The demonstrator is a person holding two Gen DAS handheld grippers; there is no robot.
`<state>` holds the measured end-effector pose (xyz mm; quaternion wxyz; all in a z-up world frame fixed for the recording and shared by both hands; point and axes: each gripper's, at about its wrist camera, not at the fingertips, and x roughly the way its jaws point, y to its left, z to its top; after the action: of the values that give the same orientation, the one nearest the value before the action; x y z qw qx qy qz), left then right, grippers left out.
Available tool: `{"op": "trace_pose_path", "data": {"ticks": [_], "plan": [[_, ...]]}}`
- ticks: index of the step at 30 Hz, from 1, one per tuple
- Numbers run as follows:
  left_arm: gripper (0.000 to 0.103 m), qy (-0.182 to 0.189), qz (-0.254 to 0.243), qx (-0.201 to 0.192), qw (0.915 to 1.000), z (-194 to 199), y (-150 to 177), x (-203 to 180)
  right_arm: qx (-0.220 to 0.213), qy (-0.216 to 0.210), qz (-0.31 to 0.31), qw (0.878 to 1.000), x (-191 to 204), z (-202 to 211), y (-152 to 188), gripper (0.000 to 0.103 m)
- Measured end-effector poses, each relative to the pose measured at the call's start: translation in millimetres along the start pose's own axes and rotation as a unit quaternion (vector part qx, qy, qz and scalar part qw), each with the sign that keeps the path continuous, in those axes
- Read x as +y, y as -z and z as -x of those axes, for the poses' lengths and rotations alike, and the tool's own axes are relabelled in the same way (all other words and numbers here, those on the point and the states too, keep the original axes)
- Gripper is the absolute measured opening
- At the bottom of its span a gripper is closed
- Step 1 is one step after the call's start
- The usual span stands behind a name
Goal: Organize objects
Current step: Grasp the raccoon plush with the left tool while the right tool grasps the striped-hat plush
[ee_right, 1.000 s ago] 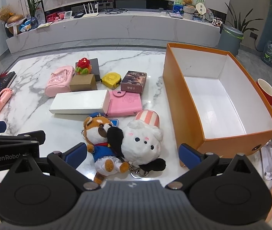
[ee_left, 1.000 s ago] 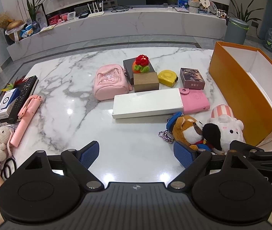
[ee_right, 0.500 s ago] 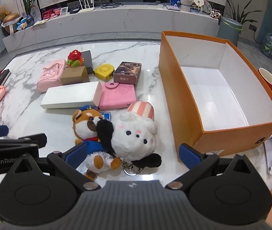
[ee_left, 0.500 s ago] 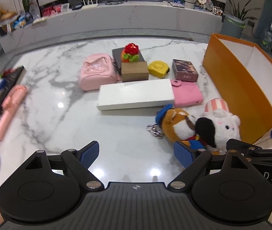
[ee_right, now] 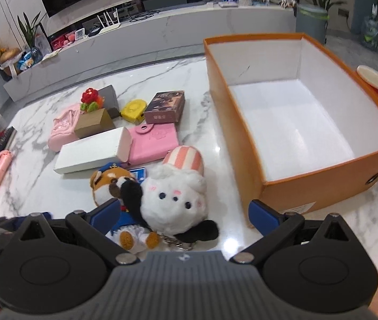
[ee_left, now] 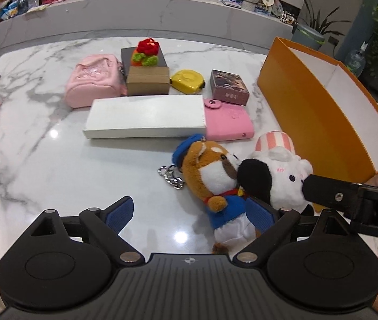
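Observation:
Two plush keychains lie side by side on the marble table (ee_left: 42,165): a brown fox in a blue outfit (ee_left: 210,176) (ee_right: 111,186) and a white dog with black ears and a striped hat (ee_left: 282,170) (ee_right: 175,192). My right gripper (ee_right: 185,214) is open and straddles the white dog, its fingers on either side. My left gripper (ee_left: 189,213) is open too, low over the table, its right finger by the fox's body. An empty orange box (ee_right: 308,122) (ee_left: 322,106) stands to the right.
Behind the plushes lie a long white box (ee_left: 146,120), a pink wallet (ee_left: 228,122), a pink pouch (ee_left: 93,80), a brown box (ee_left: 147,84) with a crochet flower (ee_left: 147,52), a yellow tape measure (ee_left: 186,81) and a card box (ee_left: 228,86). A red cup (ee_right: 374,82) stands beyond the orange box.
Both grippers have moved forward and down toward the two plushes. The right gripper's fingers now flank the white dog; the left one has shifted right, next to the fox.

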<state>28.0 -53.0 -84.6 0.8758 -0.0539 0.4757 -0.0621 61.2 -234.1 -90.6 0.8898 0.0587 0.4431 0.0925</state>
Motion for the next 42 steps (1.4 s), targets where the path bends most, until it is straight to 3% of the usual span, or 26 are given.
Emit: {"op": "trace_pose_path", "data": {"ticks": [9, 14, 18, 27, 30, 35, 37, 40, 42], "plan": [[0.103, 0.01, 0.016, 0.01, 0.9998, -22.7, 2.1, 1.4, -0.004, -0.009, 0.014, 1.0, 16.7, -18.5, 1.7, 0.102], [0.103, 0.014, 0.022, 0.006, 0.9996, -32.1, 3.9, -1.3, -0.03, -0.007, 0.028, 0.999, 22.3, -27.4, 0.6, 0.101], [0.103, 0.024, 0.022, 0.001, 0.9995, -37.6, 9.0, -3.6, -0.032, 0.009, 0.018, 0.999, 16.9, -37.9, 0.7, 0.093], [0.103, 0.052, 0.03, 0.002, 0.9982, -45.5, 11.3, 1.4, -0.011, 0.016, 0.004, 1.0, 14.4, -67.9, 4.3, 0.091], [0.09, 0.066, 0.028, 0.004, 0.9974, -41.9, 12.6, 5.1, 0.005, -0.007, -0.03, 0.999, 6.3, -76.3, 5.5, 0.089], [0.069, 0.082, 0.015, 0.01, 0.9965, -31.0, 17.0, 14.5, 0.0, -0.046, -0.045, 0.998, -5.8, -69.2, 14.9, 0.076], [0.045, 0.089, 0.016, 0.013, 0.9958, -25.5, 17.2, 17.3, 0.002, -0.064, -0.065, 0.996, -12.3, -66.3, 17.5, 0.075], [0.042, 0.062, -0.003, 0.02, 0.9979, -16.6, 16.2, 15.3, 0.009, -0.075, -0.083, 0.994, -16.6, -61.7, 20.2, 0.073], [0.042, 0.057, -0.007, 0.037, 0.9977, -13.2, 15.4, 18.0, 0.013, -0.075, -0.082, 0.994, -15.6, -58.0, 21.0, 0.063]]}}
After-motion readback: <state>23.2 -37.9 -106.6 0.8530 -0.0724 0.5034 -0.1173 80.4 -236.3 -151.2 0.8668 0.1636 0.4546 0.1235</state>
